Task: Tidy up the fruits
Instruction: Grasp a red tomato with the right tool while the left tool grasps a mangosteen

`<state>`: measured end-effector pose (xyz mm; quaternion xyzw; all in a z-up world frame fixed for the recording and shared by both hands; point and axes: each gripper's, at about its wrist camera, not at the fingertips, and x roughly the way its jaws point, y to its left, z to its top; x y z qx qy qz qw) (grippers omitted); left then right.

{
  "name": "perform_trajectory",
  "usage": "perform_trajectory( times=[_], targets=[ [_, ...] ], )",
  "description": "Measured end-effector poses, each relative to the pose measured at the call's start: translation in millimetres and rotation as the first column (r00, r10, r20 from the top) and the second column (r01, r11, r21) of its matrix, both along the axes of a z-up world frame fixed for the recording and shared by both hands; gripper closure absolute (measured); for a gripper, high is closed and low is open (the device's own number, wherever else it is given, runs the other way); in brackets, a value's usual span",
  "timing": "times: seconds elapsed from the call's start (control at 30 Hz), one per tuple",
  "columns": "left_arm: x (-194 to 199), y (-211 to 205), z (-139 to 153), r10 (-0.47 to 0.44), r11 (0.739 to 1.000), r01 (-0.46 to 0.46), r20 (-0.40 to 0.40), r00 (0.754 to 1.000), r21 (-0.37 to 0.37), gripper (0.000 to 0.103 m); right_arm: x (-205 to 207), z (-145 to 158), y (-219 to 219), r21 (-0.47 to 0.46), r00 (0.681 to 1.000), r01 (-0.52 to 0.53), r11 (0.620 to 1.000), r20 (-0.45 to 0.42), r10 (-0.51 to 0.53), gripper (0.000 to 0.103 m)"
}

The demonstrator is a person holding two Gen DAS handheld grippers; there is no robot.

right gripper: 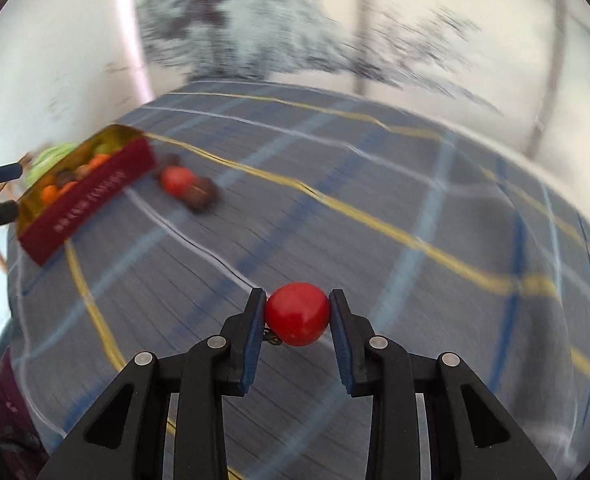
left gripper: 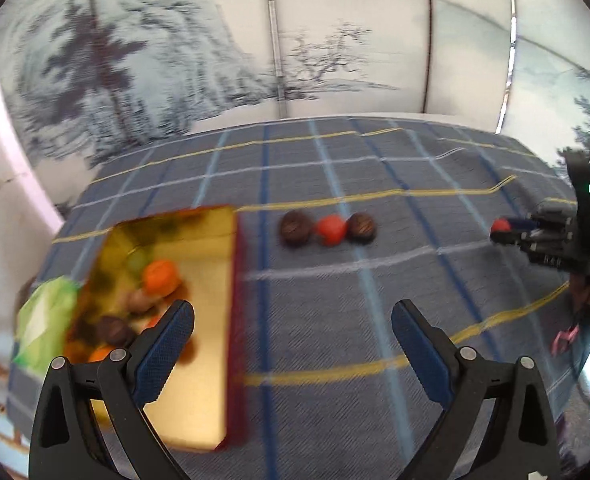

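Right gripper (right gripper: 297, 312) pinching a red tomato (right gripper: 297, 314) above the plaid tablecloth (right gripper: 375, 208), left gripper (left gripper: 293, 326) spread and empty (near the box), gold box (left gripper: 211, 280) of fruit at the left, three loose fruits (left gripper: 329, 229) in a row beside it.

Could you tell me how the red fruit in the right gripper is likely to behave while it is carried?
The red fruit looks round and glossy, so it may slip between the pads. Being round, it would probably roll on the cloth if dropped.
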<state>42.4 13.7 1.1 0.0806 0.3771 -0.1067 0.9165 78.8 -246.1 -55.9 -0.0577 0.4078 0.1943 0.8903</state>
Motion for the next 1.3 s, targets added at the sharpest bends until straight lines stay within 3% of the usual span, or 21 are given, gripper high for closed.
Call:
perform_trajectory(
  times=[0.2,0.37,0.47,0.57,0.7,0.87,1.0,1.07,1.1,1.23,1.3],
  targets=[
    [45.9,-31.7,-11.4,-0.081,0.994,0.073,-0.104,0.991,-0.084,0.006,2.8,-13.3,-21.7,0.081,0.998,0.063,0.995,-0.022,-0.061,0.07],
    [66.1,-72.2,-16.0,-0.196,0.98,0.194,-0.093,0.976,-0.038,0.016,2.0,-11.8,-22.0,0.11,0.998,0.065,0.992,-0.01,-0.064,0.07],
    [85.1,-94.4,-22.8,-0.251,0.965,0.256,-0.078,0.965,0.057,0.021,0.1,-12.4,-21.6,0.122,0.998,0.058,0.991,-0.012,-0.057,0.07],
    [106.1,-104.6,-32.8,-0.358,0.919,0.372,-0.119,0.926,0.128,0.024,0.2,-12.7,-23.1,0.144,0.998,0.054,0.988,-0.016,-0.053,0.07],
    [129.4,-106.6,-45.7,-0.417,0.868,0.455,-0.205,0.885,0.199,0.026,-1.3,-11.5,-27.4,0.176,0.998,0.063,0.982,-0.012,-0.061,0.069],
    [148.8,-108.2,-62.1,-0.465,0.819,0.535,-0.305,0.831,0.209,0.03,-2.5,-10.2,-29.3,0.197,0.998,0.07,0.978,-0.009,-0.07,0.069],
    [158.3,-111.8,-81.4,-0.471,0.799,0.569,-0.386,0.793,0.194,0.037,-1.8,-11.5,-28.6,0.198,0.997,0.071,0.978,-0.014,-0.07,0.069],
    [161.7,-108.8,-81.5,-0.476,0.812,0.564,-0.39,0.788,0.148,0.053,-1.3,-11.9,-28.3,0.197,0.998,0.07,0.978,-0.018,-0.068,0.069],
    [165.0,-106.2,-80.4,-0.463,0.83,0.545,-0.4,0.791,0.117,0.069,-1.2,-12.1,-27.8,0.196,0.998,0.07,0.978,-0.02,-0.067,0.069],
    [158.4,-104.4,-78.8,-0.38,0.891,0.444,-0.375,0.845,0.098,0.069,0.8,-14.1,-24.4,0.18,0.997,0.073,0.981,-0.034,-0.068,0.069],
    [143.9,-102.8,-73.5,-0.321,0.929,0.363,-0.33,0.888,0.071,0.069,2.2,-15.6,-20.7,0.162,0.997,0.075,0.984,-0.042,-0.069,0.069]
  ],
)
